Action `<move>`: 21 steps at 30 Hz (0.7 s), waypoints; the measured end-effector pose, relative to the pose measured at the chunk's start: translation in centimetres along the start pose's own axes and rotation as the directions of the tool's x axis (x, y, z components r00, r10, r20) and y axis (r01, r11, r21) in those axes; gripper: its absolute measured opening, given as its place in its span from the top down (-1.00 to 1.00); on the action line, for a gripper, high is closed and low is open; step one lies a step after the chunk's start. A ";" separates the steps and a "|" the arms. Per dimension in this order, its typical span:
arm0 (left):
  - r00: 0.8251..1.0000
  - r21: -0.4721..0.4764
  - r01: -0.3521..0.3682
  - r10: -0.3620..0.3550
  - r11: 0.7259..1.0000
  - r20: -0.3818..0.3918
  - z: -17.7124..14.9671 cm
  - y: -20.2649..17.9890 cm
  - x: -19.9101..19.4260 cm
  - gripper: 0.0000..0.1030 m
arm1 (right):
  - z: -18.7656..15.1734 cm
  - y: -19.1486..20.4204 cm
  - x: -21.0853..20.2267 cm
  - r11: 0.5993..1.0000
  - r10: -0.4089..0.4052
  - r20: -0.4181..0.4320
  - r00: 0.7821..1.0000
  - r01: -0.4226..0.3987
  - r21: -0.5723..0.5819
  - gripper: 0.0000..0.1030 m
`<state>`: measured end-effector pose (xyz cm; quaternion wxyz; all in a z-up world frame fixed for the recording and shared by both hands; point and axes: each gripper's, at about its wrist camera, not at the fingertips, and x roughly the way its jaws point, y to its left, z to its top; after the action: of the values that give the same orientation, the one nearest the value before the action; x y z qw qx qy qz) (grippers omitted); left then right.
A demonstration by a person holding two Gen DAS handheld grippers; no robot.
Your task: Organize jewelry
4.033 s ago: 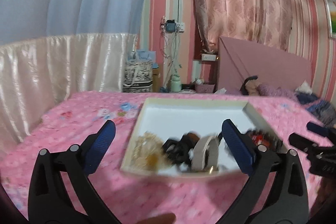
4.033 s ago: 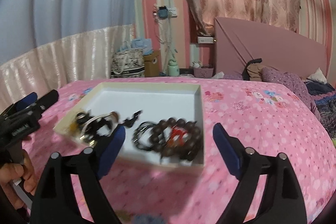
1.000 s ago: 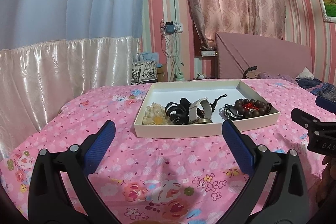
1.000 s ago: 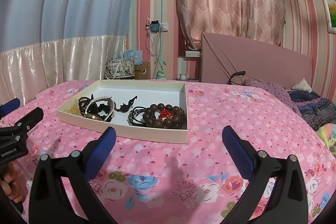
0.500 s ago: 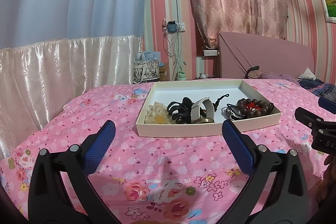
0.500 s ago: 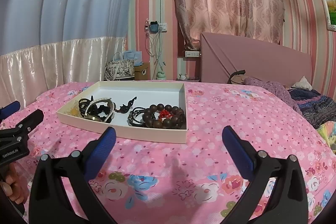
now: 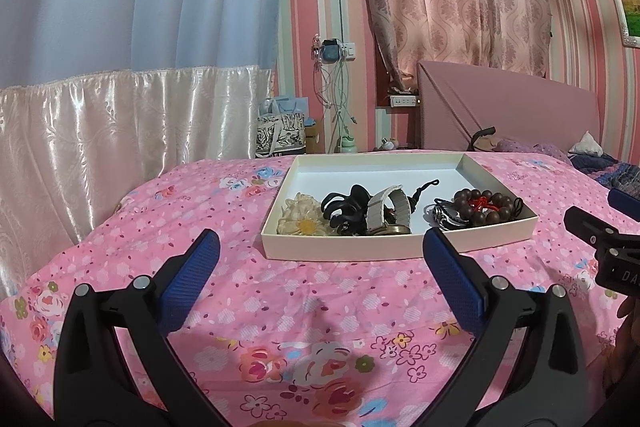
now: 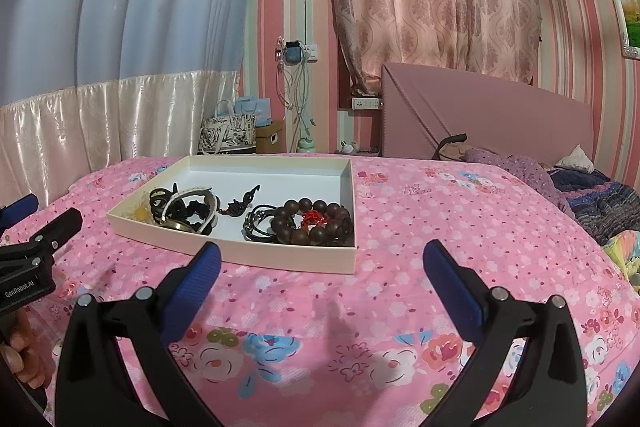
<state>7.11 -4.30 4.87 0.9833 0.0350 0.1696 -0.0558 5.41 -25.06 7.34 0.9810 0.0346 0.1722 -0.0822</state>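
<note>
Jewelry lies in a heap along the near edge of an open cream tray [image 7: 400, 250], which rests on the pink floral bed [image 7: 320, 307].

Contents, left to right, in the left wrist view:
- flower clip [image 7: 301, 218], at the near left corner
- black claw clip [image 7: 347, 207], touching the flower clip
- white strap [image 7: 390, 207], arched over a brass-coloured piece and touching the black clip
- small black charm [image 7: 425, 187], just behind the strap
- dark cords [image 7: 445, 215], tangled against the beads
- bead bracelet [image 7: 485, 207] with a red knot, near the near right corner

Progress: judged at or near the start. Nothing has been lifted out. Items overlap or touch, and the far half of the tray is bare. Separating and spacing all the pieces is judged to remain. What arrangement is wanted cannot be told.

Left gripper [image 7: 318, 259]: fingers spread wide, holding nothing, low over the bed. The tray's near edge lies just beyond the fingertips, the flower clip and black clip between them in line of sight, no contact.

Right gripper [image 8: 322, 261]: fingers likewise wide apart and empty. In its view the tray sits ahead and to the left, its near right corner between the fingertips and the bead bracelet [image 8: 314, 221] closest. Each gripper shows at the edge of the other's view, flanking the tray.

Risk, as a judgement: the cords and beads may lift together.
</note>
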 end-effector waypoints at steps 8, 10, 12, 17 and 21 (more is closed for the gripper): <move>1.000 0.001 0.000 0.000 1.000 0.000 0.0 0.0 0.0 -0.94 | 0.0 0.0 -0.1 1.000 0.000 -0.001 1.000 0.000 0.000 -0.96; 1.000 0.000 0.000 0.000 1.000 0.001 0.0 0.0 0.0 -0.94 | 0.0 -0.1 -0.1 1.000 0.000 0.000 1.000 0.000 -0.001 -0.96; 1.000 -0.001 -0.001 0.001 1.000 -0.001 0.0 0.1 0.1 -0.94 | 0.0 -0.1 -0.1 1.000 0.000 -0.001 1.000 0.000 -0.001 -0.96; 1.000 -0.002 -0.004 0.004 1.000 -0.001 0.1 0.0 0.0 -0.94 | 0.0 -0.1 0.0 1.000 0.000 -0.001 1.000 0.000 0.001 -0.96; 1.000 -0.001 -0.004 0.004 1.000 0.000 0.1 0.0 0.0 -0.94 | 0.0 -0.1 -0.1 1.000 0.000 0.000 1.000 0.000 0.000 -0.96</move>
<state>7.11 -4.28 4.94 0.9834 0.0348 0.1697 -0.0537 5.36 -25.11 7.36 0.9810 0.0347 0.1722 -0.0823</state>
